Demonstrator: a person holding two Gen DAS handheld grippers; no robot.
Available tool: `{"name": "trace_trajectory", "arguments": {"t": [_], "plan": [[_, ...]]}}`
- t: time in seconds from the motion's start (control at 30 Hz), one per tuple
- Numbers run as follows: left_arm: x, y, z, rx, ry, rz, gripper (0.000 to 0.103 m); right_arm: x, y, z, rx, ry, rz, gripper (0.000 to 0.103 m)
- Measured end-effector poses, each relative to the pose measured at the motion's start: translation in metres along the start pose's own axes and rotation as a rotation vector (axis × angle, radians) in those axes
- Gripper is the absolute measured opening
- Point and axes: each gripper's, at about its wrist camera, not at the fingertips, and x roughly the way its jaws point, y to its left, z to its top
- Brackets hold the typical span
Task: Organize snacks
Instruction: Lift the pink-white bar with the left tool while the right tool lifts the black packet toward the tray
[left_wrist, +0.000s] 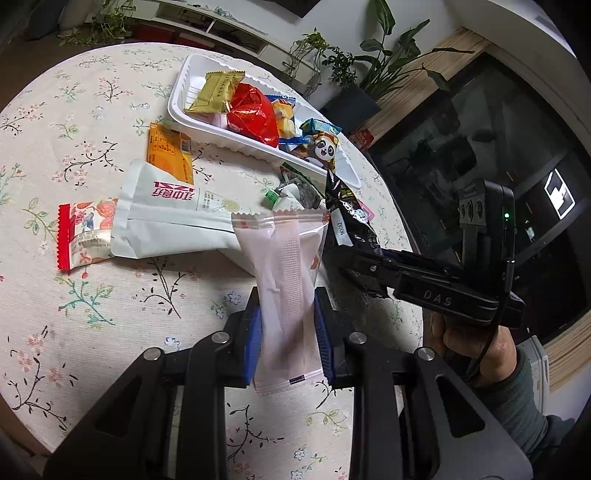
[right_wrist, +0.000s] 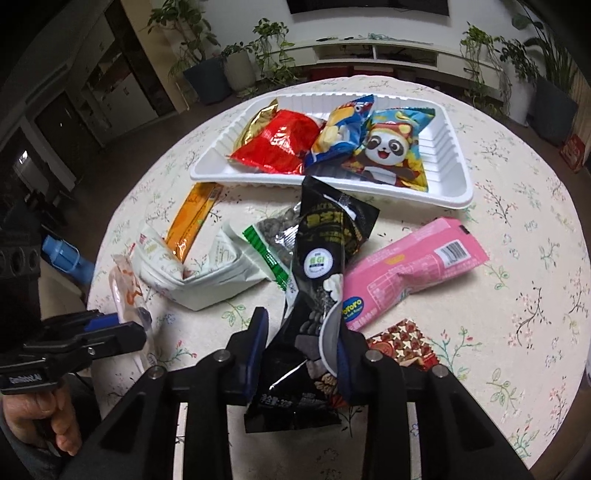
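Observation:
My left gripper (left_wrist: 288, 317) is shut on a pale pink, partly clear packet (left_wrist: 284, 266) that points toward the pile. My right gripper (right_wrist: 301, 339) is shut on a black snack packet (right_wrist: 325, 236), which stands up between its blue pads; the left wrist view shows that packet (left_wrist: 351, 221) lifted beside my left one. The white ribbed tray (right_wrist: 458, 173) at the far side holds a gold, a red, a blue and a panda packet (right_wrist: 391, 151). In the left wrist view the tray (left_wrist: 177, 103) is at the upper middle.
Loose on the floral tablecloth lie a pink packet (right_wrist: 417, 266), a white bag (right_wrist: 207, 280), an orange packet (right_wrist: 192, 221), a green-striped seed packet (right_wrist: 269, 240), a star-patterned wrapper (right_wrist: 402, 343) and a red-edged packet (left_wrist: 81, 232). The round table's edge runs close on both sides. Potted plants stand behind.

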Motion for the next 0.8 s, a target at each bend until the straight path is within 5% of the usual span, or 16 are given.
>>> {"name": "trace_trajectory", "arguments": {"t": [0.37, 0.8], "plan": [[-0.010, 0.008, 0.002, -0.069, -0.028, -0.114, 0.024, -0.041, -0.019, -0.011, 0.166, -0.109, 0.240, 0.035], [-0.054, 0.034, 0.031, -0.217, -0.134, -0.315, 0.024, -0.089, -0.091, -0.017, 0.366, -0.248, 0.308, 0.035]]}}
